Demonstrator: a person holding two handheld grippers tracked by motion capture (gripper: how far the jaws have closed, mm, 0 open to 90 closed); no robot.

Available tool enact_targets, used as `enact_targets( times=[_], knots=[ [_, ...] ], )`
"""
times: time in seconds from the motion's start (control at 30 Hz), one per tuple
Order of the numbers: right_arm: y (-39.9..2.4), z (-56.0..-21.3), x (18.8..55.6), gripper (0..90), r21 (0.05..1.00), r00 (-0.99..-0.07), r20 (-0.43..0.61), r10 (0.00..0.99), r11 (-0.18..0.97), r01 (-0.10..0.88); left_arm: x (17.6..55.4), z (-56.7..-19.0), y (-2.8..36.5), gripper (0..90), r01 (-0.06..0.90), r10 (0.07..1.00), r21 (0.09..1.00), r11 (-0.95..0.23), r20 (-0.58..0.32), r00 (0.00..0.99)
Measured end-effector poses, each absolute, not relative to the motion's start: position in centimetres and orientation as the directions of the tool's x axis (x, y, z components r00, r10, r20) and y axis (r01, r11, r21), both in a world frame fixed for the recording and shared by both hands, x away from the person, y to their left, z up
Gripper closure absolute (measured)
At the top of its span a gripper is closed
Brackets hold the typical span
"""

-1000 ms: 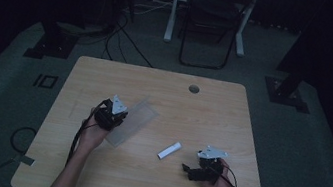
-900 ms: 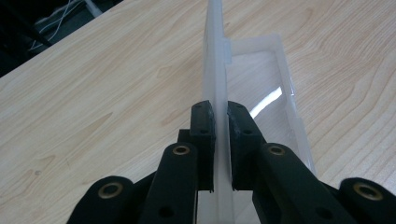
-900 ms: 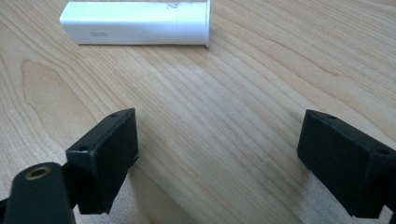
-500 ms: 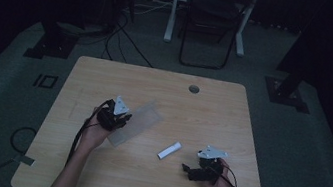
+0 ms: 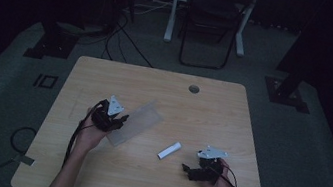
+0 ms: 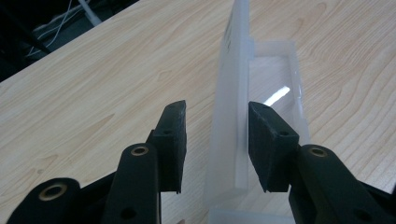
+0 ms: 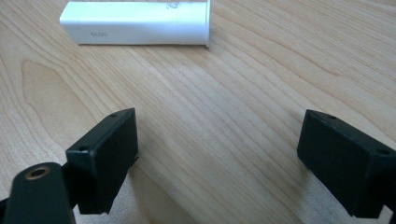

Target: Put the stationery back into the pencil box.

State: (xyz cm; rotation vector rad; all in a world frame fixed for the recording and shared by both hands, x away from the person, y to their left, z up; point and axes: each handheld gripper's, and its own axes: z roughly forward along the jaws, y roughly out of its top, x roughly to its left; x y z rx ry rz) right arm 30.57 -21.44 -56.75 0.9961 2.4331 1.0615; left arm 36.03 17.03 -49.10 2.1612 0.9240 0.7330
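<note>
Clear plastic case let go near the bench's left side

The clear case (image 6: 243, 116) lies toward the left edge of the bench (image 5: 212, 111), one raised wall between the left tool's (image 6: 215, 140) jaws, which have just been opening and no longer press it. The right tool (image 7: 219, 154), near the front right corner, gapes wide and released, a white tube (image 7: 135, 22) lying just beyond it.

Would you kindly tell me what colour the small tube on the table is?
The small tube is white, clearest in the right gripper view.
</note>
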Motion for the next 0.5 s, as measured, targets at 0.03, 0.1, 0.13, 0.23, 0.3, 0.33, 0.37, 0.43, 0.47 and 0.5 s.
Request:
enact_targets(
  times=[0.03, 0.1, 0.13, 0.23, 0.3, 0.33, 0.37, 0.43, 0.47, 0.5],
  knots=[
    [-21.4, -56.8, 30.6, 12.3, 0.734, -0.712, -0.002, 0.702, 0.485, 0.476, 36.0, -49.1, 17.0, 58.6, 0.399, 0.773, 0.750, -0.528, 0.229, 0.592],
    [-21.4, -56.7, 30.6, 12.3, 0.733, -0.712, -0.002, 0.702, 0.485, 0.476, 35.6, -48.8, 17.1, 58.4, 0.391, 0.779, 0.765, -0.511, 0.220, 0.588],
    [-21.4, -56.7, 30.6, 12.3, 0.734, -0.712, -0.002, 0.702, 0.485, 0.476, 35.5, -48.7, 17.1, 57.7, 0.389, 0.779, 0.767, -0.510, 0.220, 0.587],
    [-21.4, -56.8, 30.6, 12.3, 0.734, -0.712, -0.001, 0.702, 0.484, 0.476, 35.3, -48.4, 17.0, 56.4, 0.388, 0.782, 0.771, -0.504, 0.218, 0.584],
    [-21.4, -56.8, 30.6, 12.3, 0.734, -0.712, -0.001, 0.702, 0.484, 0.476, 35.0, -48.0, 16.8, 55.8, 0.378, 0.781, 0.780, -0.499, 0.215, 0.587],
    [-21.4, -56.8, 30.6, 12.3, 0.734, -0.712, -0.001, 0.702, 0.484, 0.476, 34.9, -47.8, 16.6, 55.7, 0.371, 0.780, 0.785, -0.496, 0.214, 0.588],
    [-21.4, -56.8, 30.6, 12.3, 0.733, -0.713, -0.003, 0.701, 0.486, 0.475, 34.7, -47.7, 16.5, 55.6, 0.369, 0.778, 0.786, -0.497, 0.215, 0.590],
    [-21.4, -56.8, 30.6, 12.3, 0.733, -0.713, -0.003, 0.701, 0.487, 0.475, 34.6, -47.6, 16.3, 54.9, 0.363, 0.776, 0.787, -0.498, 0.218, 0.592],
    [-21.4, -56.8, 30.6, 12.3, 0.734, -0.713, -0.003, 0.701, 0.486, 0.475, 34.3, -47.3, 15.9, 54.8, 0.351, 0.772, 0.797, -0.492, 0.213, 0.599],
    [-21.4, -56.8, 30.6, 12.3, 0.734, -0.713, -0.003, 0.701, 0.486, 0.475, 34.2, -47.2, 15.8, 54.8, 0.349, 0.770, 0.799, -0.490, 0.209, 0.603]
  ],
)
